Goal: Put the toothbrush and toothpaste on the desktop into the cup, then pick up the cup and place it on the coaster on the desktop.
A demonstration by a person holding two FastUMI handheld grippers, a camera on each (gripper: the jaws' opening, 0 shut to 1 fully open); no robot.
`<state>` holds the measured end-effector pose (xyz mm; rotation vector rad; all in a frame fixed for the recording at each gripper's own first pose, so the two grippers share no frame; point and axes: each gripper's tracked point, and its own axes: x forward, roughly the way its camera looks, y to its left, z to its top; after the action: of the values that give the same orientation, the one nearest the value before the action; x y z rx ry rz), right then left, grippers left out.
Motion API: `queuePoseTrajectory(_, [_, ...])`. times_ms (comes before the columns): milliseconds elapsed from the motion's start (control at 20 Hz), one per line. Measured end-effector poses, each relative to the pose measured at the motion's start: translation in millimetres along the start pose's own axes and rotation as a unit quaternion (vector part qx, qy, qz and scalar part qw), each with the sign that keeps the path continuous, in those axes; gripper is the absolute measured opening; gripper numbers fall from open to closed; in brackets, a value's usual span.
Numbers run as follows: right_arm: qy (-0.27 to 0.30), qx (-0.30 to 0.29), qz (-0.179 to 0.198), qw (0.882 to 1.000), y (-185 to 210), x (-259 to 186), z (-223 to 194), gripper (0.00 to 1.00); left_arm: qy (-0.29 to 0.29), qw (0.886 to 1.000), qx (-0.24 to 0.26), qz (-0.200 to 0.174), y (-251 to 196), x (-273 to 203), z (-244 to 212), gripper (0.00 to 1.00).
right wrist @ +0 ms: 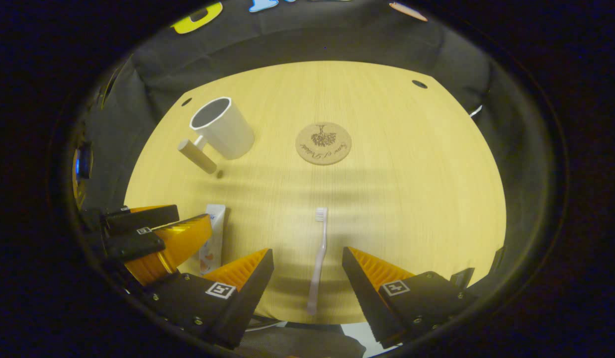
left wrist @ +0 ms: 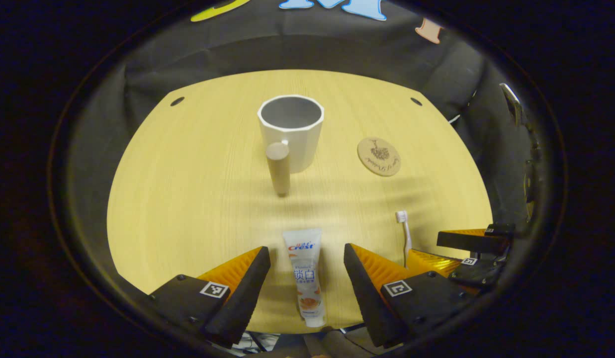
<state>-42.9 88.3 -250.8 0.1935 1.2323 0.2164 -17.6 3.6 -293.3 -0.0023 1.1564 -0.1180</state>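
Left gripper (left wrist: 307,271): fingers spread, straddling toothpaste (left wrist: 305,278) without touching, as we read it. Tube lies flat on surface (left wrist: 198,199), long axis along fingers, flat crimped end toward cup (left wrist: 291,130); near end partly lost at surface edge.

Right gripper (right wrist: 307,271): fingers spread either side of toothbrush (right wrist: 318,258). Brush lies flat, bristle head pointing toward coaster (right wrist: 323,143), handle tip at near edge.

Cup upright, empty, wooden handle facing us, well apart from coaster. We cannot make out coaster's engraving.
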Motion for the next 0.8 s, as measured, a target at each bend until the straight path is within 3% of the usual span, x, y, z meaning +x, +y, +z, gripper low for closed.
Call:
queuePoseTrajectory(350, [0.059,0.015,0.003,0.998,-3.9,21.2,-18.7,0.91,0.080,0.996,-0.026,-0.008,1.1,15.3,-37.2,0.99])
queuePoseTrajectory(600, [0.091,0.003,0.004,0.996,0.5,33.5,-26.2,0.78,0.106,0.994,-0.036,-0.015,0.4,24.7,-42.9,0.94])
queuePoseTrajectory(750, [0.104,0.006,0.001,0.995,0.8,37.4,-27.1,0.77,0.114,0.993,-0.036,-0.019,-0.4,28.1,-43.6,0.94])
queuePoseTrajectory(800, [0.107,0.005,-0.004,0.994,-1.2,38.4,-27.3,0.77,0.116,0.992,-0.036,-0.018,-0.2,29.3,-43.9,0.89])
